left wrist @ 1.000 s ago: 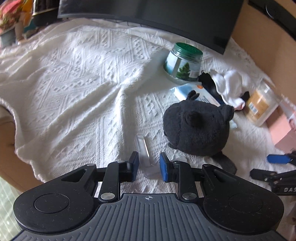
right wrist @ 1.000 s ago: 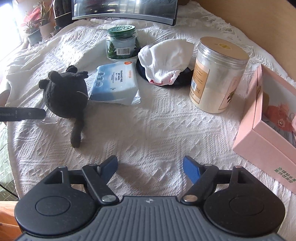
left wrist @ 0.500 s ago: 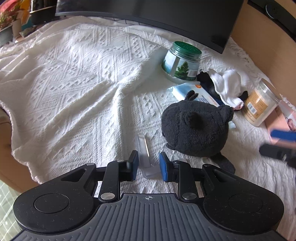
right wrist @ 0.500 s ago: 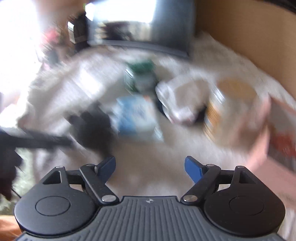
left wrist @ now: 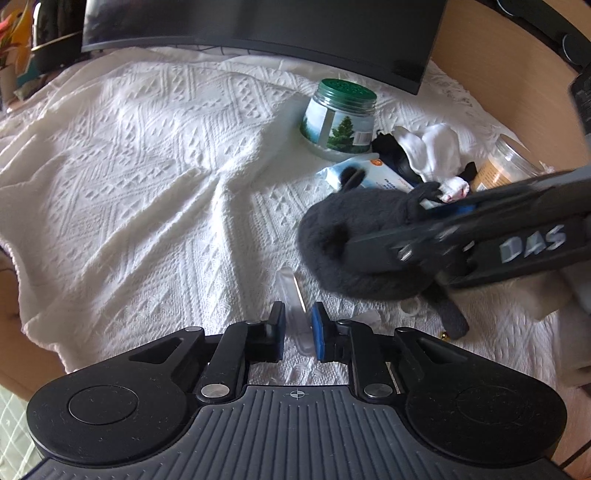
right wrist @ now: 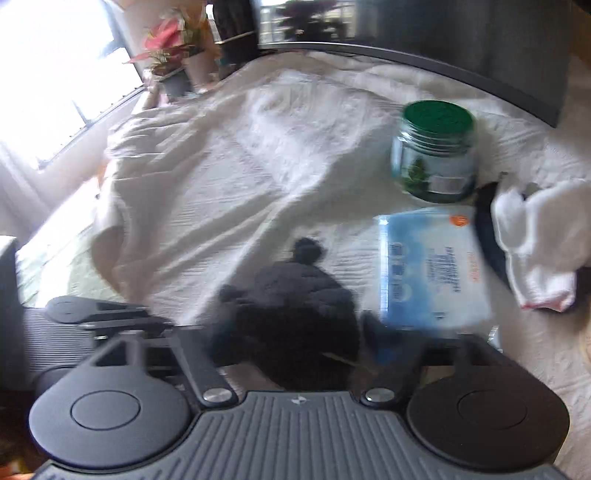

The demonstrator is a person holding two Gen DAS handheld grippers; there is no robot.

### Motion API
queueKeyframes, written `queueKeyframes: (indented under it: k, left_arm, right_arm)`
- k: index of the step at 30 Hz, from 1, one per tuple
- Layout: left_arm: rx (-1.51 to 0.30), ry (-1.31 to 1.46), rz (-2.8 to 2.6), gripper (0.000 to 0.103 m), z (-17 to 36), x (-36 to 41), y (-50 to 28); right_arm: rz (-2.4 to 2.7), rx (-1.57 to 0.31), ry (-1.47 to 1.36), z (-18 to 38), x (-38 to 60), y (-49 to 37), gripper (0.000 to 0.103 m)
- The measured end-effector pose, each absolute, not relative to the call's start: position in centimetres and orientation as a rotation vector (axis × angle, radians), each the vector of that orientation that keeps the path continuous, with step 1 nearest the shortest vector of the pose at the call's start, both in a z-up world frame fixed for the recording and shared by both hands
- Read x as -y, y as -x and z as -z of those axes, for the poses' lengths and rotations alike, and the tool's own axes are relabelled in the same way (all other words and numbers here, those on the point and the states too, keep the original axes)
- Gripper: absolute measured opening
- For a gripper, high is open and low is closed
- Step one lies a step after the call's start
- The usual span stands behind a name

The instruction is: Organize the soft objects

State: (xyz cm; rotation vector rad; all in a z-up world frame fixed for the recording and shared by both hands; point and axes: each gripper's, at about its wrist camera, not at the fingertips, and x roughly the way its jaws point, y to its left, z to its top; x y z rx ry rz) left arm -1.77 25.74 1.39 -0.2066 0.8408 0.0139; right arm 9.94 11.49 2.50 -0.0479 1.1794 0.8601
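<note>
- Fingers point(left wrist: 319, 332) on the left gripper point(left wrist: 298, 330) sit close together with a clear plastic strip point(left wrist: 291, 295) in the narrow gap. Honestly can't tell if they're pinching it or just framing it.
- Right gripper point(right wrist: 295, 317) comes in from 3 o'clock in the left view, with its fingers spread wide either side of the black plush point(left wrist: 351, 236). It's all motion blur, so I can't tell if it's squeezing.
- That plush lies on the white knitted cloth point(left wrist: 147, 166), just past the left gripper at about 1 o'clock.
- Room to move: a big bare stretch of cloth from 9 to 12 o'clock. The cloth edge drops off around 8 o'clock.
- Clutter is all at 1 to 2 o'clock: green-lid jar point(left wrist: 341, 118), wipes pack point(right wrist: 432, 266) right beside the plush, white sock point(right wrist: 535, 240) over something dark, and an orange-label jar point(left wrist: 506, 166).
- Dark monitor point(left wrist: 258, 26) walls off 12 o'clock.
</note>
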Motion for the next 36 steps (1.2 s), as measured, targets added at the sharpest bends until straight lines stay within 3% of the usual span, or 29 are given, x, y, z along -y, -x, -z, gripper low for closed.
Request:
queueKeyframes:
  k: [10, 18, 25, 36]
  left_arm:
    - [-0.846, 0.120, 0.223, 0.007, -2.6, -19.7, 2.1]
    - [-0.821, -0.014, 0.470, 0.007, -4.2, -10.3, 2.6]
    - [-0.821, 0.074, 0.197, 0.009, -4.9, -14.4, 1.9]
    - [-0.919, 0.055, 0.028, 0.017, -1.9, -15.7, 1.5]
  right_arm:
    - [-0.642, -1.047, -0.048, -9.1, 0.2, -8.2, 0.064]
    - [-0.345, -1.071, -0.081, -9.8, 11.9, -3.0, 0.064]
    - [-0.171, -1.055, -0.164, -9.4, 18.1, -0.3, 0.064]
    - [-0.303, -1.087, -0.124, -5.9, 13.1, -0.1, 0.064]
